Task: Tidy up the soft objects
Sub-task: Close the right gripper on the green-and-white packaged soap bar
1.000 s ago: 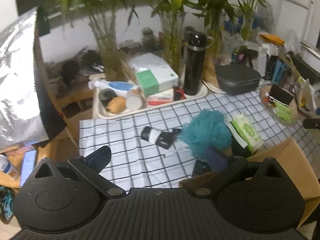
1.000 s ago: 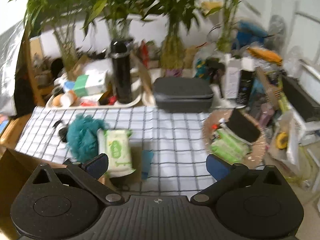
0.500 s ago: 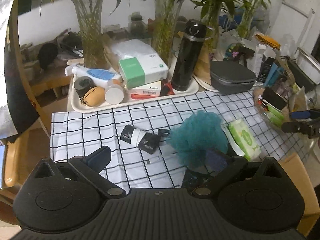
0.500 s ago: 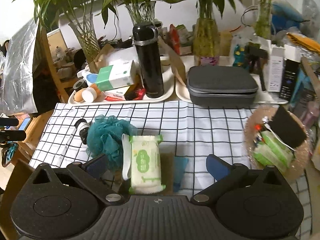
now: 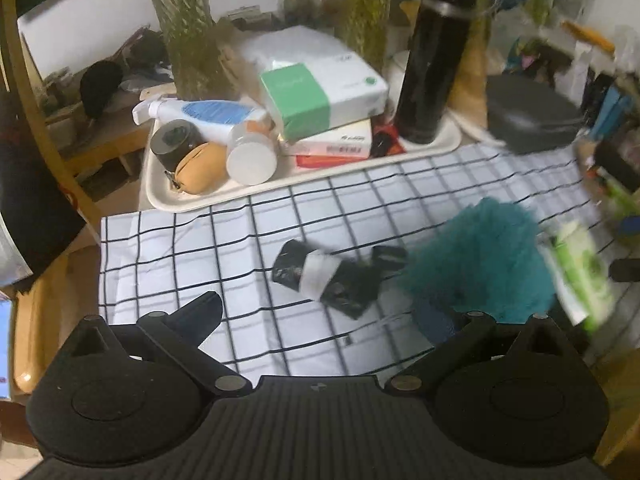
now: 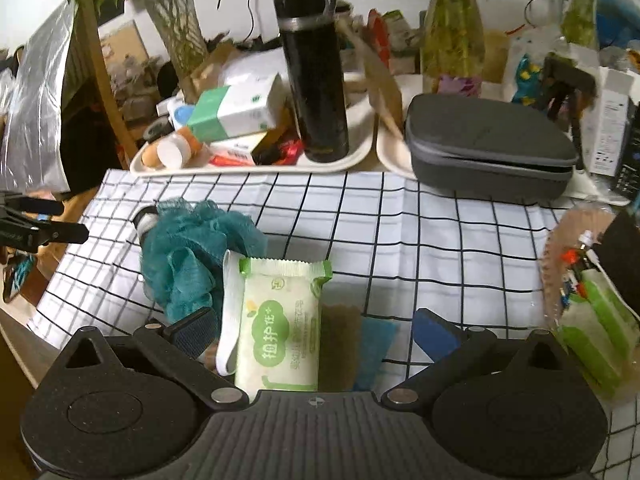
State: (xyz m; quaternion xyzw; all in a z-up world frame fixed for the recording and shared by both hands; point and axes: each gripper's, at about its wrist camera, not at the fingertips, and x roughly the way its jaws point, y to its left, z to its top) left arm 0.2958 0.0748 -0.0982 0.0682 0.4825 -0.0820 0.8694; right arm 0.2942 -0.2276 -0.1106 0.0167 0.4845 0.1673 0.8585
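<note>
Teal mesh bath puff [image 6: 192,256] sits on the checked desk [image 6: 440,240], wipes pack [image 6: 280,320] touching its right side, long axis running near-to-far (handy) between the wide-open right gripper [image 6: 316,330]; left gripper [image 5: 320,316] also open.

Over the last second the left tool [image 5: 316,316] moved forward and lower over the checkered tabletop [image 5: 240,240], so the black roll with a white band [image 5: 326,280] and the teal bath pouf [image 5: 480,256] came to sit much nearer its fingers. The right tool [image 6: 316,328] likewise closed in and dropped toward the green-and-white wipes pack [image 6: 280,320], which ended up between its spread fingers; the pouf [image 6: 192,256] lay just left of them. Both tools' jaws were as wide as before.
</note>
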